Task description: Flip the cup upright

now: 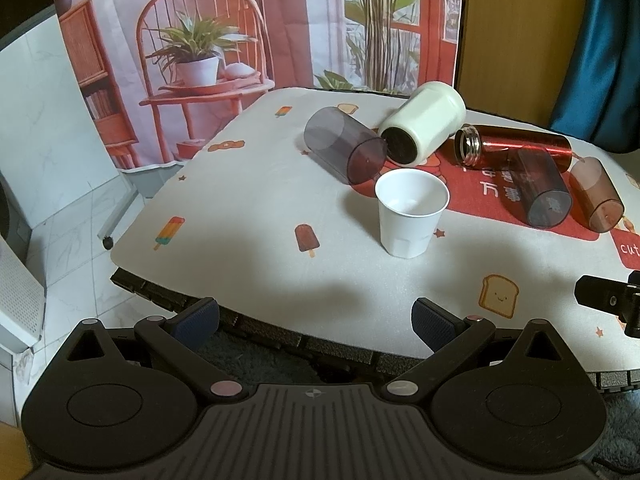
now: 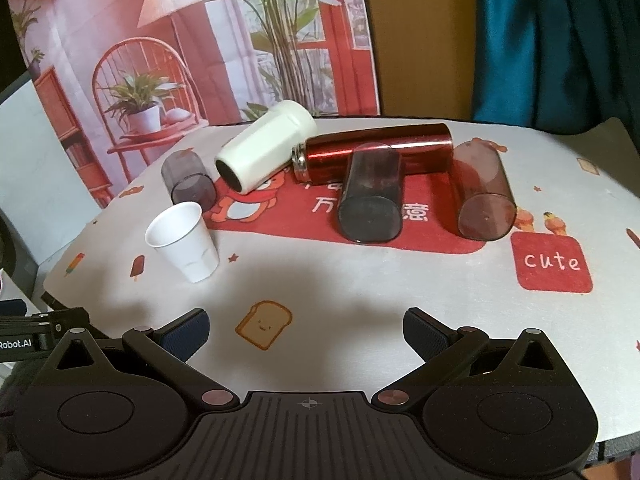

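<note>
A white paper cup [image 1: 411, 218] stands upright on the table mat; it also shows in the right wrist view [image 2: 182, 236]. Behind it lie several cups on their sides: a grey clear tumbler [image 1: 345, 144] [image 2: 188, 182], a cream mug [image 1: 424, 122] [image 2: 266, 148], a red metal flask [image 1: 516, 148] [image 2: 376, 148], a dark clear tumbler [image 1: 542, 192] [image 2: 372, 196] and a brownish clear tumbler [image 1: 596, 196] [image 2: 484, 196]. My left gripper [image 1: 316, 320] is open and empty at the table's near edge. My right gripper [image 2: 306, 330] is open and empty above the mat.
The table mat [image 1: 248, 208] [image 2: 360, 292] bears a red panel, toast and popsicle prints. A printed backdrop [image 1: 248, 40] hangs behind. A white tiled floor [image 1: 68, 240] lies left of the table. The right gripper's body [image 1: 612, 300] shows at the right edge.
</note>
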`<state>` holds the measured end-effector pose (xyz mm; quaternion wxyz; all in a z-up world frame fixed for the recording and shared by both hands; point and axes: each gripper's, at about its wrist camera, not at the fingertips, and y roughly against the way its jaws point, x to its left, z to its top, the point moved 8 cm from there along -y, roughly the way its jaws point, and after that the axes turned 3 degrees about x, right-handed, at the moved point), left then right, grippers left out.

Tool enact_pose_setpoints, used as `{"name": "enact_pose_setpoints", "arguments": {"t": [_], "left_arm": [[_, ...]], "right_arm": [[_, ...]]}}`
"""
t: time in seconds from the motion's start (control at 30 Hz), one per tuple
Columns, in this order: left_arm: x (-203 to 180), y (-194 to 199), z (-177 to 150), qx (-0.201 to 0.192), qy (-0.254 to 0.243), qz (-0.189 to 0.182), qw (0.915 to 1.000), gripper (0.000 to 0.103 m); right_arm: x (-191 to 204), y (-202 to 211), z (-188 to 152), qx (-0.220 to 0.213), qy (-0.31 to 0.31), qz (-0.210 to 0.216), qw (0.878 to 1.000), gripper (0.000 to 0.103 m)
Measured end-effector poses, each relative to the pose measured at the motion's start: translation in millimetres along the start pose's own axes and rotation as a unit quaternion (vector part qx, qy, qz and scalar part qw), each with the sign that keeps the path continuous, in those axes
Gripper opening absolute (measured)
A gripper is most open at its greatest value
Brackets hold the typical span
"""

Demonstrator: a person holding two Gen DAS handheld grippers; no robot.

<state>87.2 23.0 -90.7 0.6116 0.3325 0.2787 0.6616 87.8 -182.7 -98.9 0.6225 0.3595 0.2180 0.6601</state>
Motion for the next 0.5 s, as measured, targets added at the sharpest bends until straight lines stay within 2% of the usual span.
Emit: {"name": "enact_pose_setpoints", "arguments": {"t": [0.5], "left_arm": [[-2.2,2.0,1.3,-0.004,-0.003,-0.005,1.0000,0.103]], "right_arm": [[0.8,-1.8,-0.9,0.006,0.001,0.001,1.000,0.103]]}}
